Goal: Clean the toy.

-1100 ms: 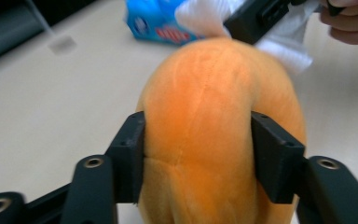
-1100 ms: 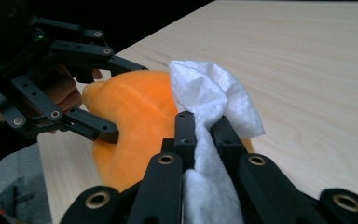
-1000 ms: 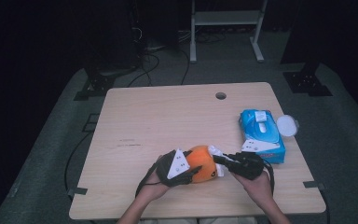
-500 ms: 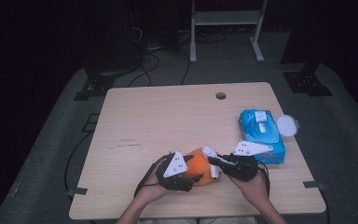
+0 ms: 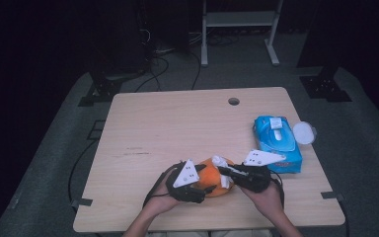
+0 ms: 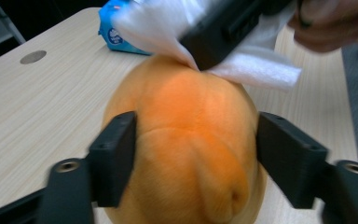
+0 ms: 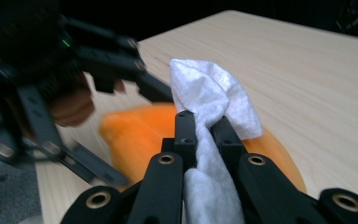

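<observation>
The desk (image 5: 177, 128) carries everything. At its right edge sits the blue wipe pack (image 5: 276, 143). At the middle of the near edge lies the orange toy (image 5: 212, 178), your hands on either side of it.

Your left gripper (image 5: 202, 183) is spread around the toy. Its jaws have just been opening, and in the left gripper view they stand at the toy's (image 6: 186, 149) two flanks, the left jaw about touching, the right one just clear. Close them again before you rub, or the toy will slide along the desk.

Your right gripper (image 7: 204, 122) is pinching a white wipe (image 7: 212, 88), jaws pressed together on its bunched middle. The wipe lies on the toy's top, at the side towards the pack. Keep the strokes short and light, drawing towards your right hand while the left steadies the toy.
</observation>
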`<state>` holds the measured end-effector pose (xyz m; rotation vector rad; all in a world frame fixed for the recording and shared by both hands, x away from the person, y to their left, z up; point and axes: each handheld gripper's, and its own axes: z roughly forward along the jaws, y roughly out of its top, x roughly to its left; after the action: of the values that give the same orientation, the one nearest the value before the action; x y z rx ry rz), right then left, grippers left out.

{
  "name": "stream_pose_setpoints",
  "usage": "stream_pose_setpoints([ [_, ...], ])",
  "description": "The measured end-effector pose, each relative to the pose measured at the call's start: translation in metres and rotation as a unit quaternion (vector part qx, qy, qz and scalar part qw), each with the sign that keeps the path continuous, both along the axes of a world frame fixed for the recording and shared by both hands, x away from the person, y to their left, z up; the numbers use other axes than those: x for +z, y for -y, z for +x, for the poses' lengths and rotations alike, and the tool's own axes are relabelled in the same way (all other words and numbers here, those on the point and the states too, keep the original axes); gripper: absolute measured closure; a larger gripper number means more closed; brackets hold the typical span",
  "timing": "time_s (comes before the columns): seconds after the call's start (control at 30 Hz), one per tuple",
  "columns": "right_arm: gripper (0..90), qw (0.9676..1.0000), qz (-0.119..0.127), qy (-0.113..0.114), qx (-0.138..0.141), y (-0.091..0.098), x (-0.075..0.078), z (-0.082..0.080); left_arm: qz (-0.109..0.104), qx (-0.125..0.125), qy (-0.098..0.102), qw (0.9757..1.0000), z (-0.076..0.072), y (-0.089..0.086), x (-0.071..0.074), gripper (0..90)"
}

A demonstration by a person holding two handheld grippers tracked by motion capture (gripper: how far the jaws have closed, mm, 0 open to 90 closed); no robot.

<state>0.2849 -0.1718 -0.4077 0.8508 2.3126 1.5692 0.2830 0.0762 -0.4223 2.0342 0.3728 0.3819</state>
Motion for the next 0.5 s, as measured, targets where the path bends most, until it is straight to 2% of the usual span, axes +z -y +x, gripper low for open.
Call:
stream_pose_setpoints([
  [0.07,82.7,0.9999,0.0,-0.01,-0.011,0.006,-0.006,0.003,0.002,0.027,-0.014,0.9995,0.004,-0.003,0.0,18.2],
  [0.1,82.7,0.9998,0.001,-0.014,-0.016,0.009,-0.008,0.004,-0.001,0.035,-0.022,0.9992,0.006,-0.005,-0.001,16.3],
  [0.17,82.7,0.9995,0.01,-0.022,-0.021,0.013,-0.008,0.006,-0.008,0.034,-0.046,0.9983,0.009,-0.005,-0.006,16.3],
  [0.27,82.7,0.9999,0.005,-0.003,-0.01,0.003,-0.001,-0.002,0.009,0.011,-0.026,0.9996,0.005,-0.001,-0.007,28.6],
  [0.3,82.7,0.9999,0.01,0.005,-0.001,-0.001,0.001,-0.005,0.011,0.005,-0.021,0.9997,0.003,0.0,-0.006,31.0],
  [0.37,82.7,0.9994,0.027,0.008,0.023,-0.009,0.005,-0.012,0.022,-0.012,0.002,0.9997,-0.002,0.005,-0.006,33.2],
  [0.43,82.7,0.9987,0.013,0.023,0.043,-0.022,0.008,-0.019,0.036,-0.018,0.015,0.9991,-0.006,0.009,-0.005,33.9],
  [0.5,82.7,0.9985,-0.002,0.036,0.041,-0.026,0.009,-0.022,0.037,-0.018,0.017,0.999,-0.007,0.008,-0.005,34.1],
])
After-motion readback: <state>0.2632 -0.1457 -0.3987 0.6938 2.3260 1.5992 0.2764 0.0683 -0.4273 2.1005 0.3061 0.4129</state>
